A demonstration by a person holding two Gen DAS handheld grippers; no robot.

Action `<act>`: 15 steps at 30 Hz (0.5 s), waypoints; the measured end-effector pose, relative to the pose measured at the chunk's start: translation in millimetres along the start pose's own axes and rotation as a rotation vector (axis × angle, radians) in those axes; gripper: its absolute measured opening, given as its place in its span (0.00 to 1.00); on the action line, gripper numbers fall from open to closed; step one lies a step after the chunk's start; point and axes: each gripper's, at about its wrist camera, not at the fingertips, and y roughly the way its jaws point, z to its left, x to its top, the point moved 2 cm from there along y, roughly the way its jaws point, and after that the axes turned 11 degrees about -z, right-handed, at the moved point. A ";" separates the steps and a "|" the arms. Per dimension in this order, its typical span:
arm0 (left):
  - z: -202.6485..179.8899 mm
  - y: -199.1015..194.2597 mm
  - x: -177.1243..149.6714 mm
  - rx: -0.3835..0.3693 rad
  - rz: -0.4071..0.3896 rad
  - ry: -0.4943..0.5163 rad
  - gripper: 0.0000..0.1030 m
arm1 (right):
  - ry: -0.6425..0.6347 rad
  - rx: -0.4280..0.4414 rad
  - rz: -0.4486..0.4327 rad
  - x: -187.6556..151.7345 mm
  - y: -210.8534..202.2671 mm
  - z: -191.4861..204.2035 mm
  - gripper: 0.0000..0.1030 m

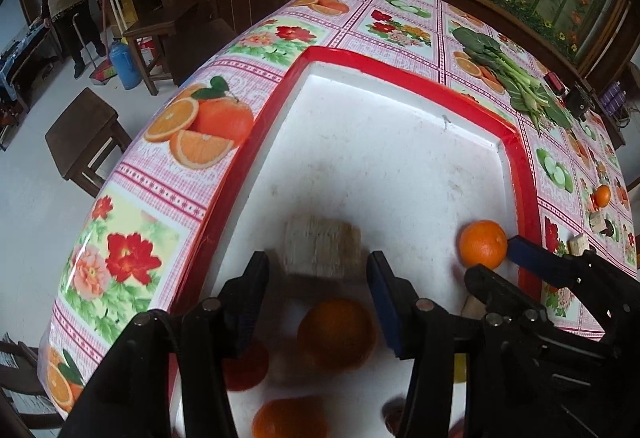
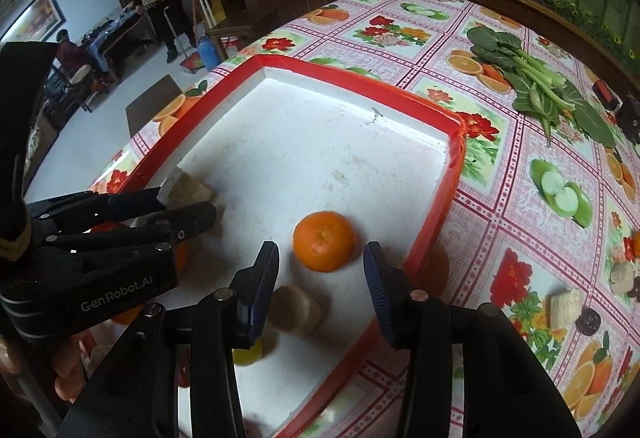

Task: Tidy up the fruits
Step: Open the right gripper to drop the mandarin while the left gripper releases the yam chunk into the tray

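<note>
Right wrist view: the red-rimmed tray (image 2: pixel 436 238) holds 1 orange (image 2: pixel 324 241) near its 4 o'clock side, resting on the white floor just ahead of the right gripper (image 2: pixel 322 278). That claw stands open; neither pad touches the fruit. A pale block (image 2: pixel 294 310) lies at 6 o'clock beneath the jaws.

Left wrist view: the left gripper (image 1: pixel 318 278) is likewise open, with a pale ribbed piece (image 1: pixel 322 248) lying free just beyond its tips. More oranges (image 1: pixel 336 334) sit blurred below it.

Progress, judged: several fruits are already in the tray. At least 1 small orange (image 1: pixel 602 195) remains on the tablecloth (image 1: pixel 160 165) at 3 o'clock, near some pale scraps. Leafy greens (image 2: pixel 536 85) lie at 1 o'clock, well apart.

Pose: both grippers point steeply downward over the tray's near end, side by side.
</note>
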 end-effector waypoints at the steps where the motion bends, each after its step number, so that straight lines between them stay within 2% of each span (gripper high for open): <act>1: 0.3 -1.3 -1.1 0.004 -0.001 -0.002 0.54 | -0.001 -0.001 -0.001 -0.2 -1.1 0.6 0.43; 10: -5.1 -25.4 -10.1 0.030 -0.044 -0.005 0.55 | 0.001 0.005 -0.037 -10.3 -30.3 1.6 0.45; 12: -8.0 -32.4 -12.2 0.041 -0.058 0.004 0.55 | -0.004 0.001 -0.044 -13.3 -37.1 2.9 0.48; 15: -12.2 -42.7 -16.8 0.073 -0.074 0.008 0.61 | -0.008 0.002 -0.043 -22.0 -47.4 0.2 0.48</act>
